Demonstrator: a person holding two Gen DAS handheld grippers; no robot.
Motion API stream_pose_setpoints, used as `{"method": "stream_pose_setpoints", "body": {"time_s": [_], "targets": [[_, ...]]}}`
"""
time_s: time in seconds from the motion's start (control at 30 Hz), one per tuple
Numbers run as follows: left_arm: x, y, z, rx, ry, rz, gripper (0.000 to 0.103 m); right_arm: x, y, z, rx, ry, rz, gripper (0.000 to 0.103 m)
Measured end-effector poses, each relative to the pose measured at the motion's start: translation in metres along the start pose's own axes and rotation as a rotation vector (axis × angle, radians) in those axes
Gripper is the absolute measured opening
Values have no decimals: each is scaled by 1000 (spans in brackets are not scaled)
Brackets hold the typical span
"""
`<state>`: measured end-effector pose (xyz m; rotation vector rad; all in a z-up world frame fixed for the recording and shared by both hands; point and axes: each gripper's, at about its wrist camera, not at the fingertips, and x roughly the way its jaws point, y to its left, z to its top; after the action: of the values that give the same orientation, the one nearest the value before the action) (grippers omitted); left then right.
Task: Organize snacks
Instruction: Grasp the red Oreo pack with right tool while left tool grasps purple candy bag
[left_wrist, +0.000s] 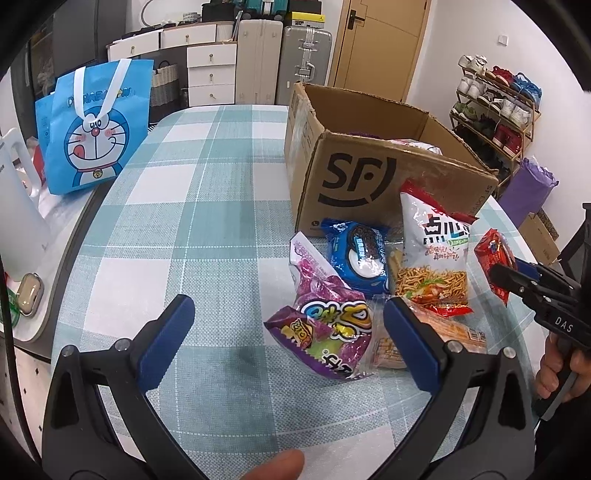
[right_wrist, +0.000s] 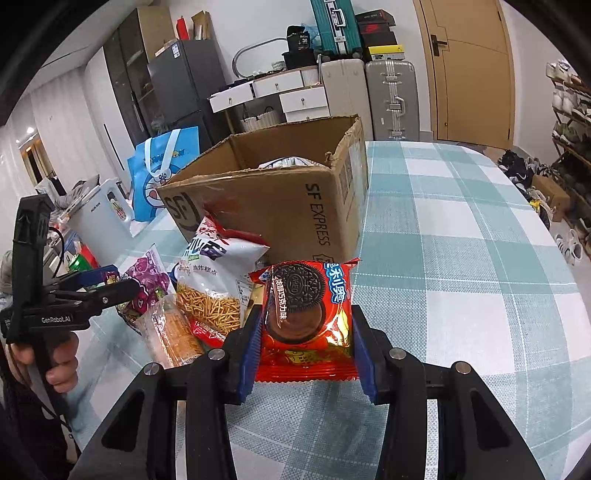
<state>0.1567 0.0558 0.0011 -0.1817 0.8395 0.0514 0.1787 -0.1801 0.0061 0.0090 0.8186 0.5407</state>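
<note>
My right gripper is shut on a red Oreo packet, held above the checked tablecloth in front of the open SF cardboard box. In the left wrist view that same packet hangs from the right gripper at the right edge. My left gripper stands open over the table, with a purple snack bag between and beyond its fingers, untouched. A blue Oreo packet, a white noodle-snack bag and a clear biscuit pack lie beside the box.
A blue Doraemon bag and a white kettle stand at the table's left. The box holds some packets inside. Suitcases, drawers and a shoe rack line the room behind. The tablecloth stretches right of the box.
</note>
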Motion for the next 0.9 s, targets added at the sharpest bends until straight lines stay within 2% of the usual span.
{"method": "stream_pose_setpoints", "body": {"time_s": [0.23,0.5,0.67,0.77,0.83,0.9], "targets": [[13,1,-3,-13,27,13,102,0,-3,2,-6,-6,10,45],[18,8,-3,-55,43,-26,100,2,-5,2,-5,-5,17,45],[21,5,-4,-45,54,-58,81,4,1,1,-24,1,22,45],[23,0,-6,-26,61,-84,64,4,2,1,-35,1,26,45],[22,-3,-8,-11,59,-112,47,4,4,0,-40,0,25,45],[19,-8,-9,15,52,-118,44,4,4,0,-41,2,26,45]]}}
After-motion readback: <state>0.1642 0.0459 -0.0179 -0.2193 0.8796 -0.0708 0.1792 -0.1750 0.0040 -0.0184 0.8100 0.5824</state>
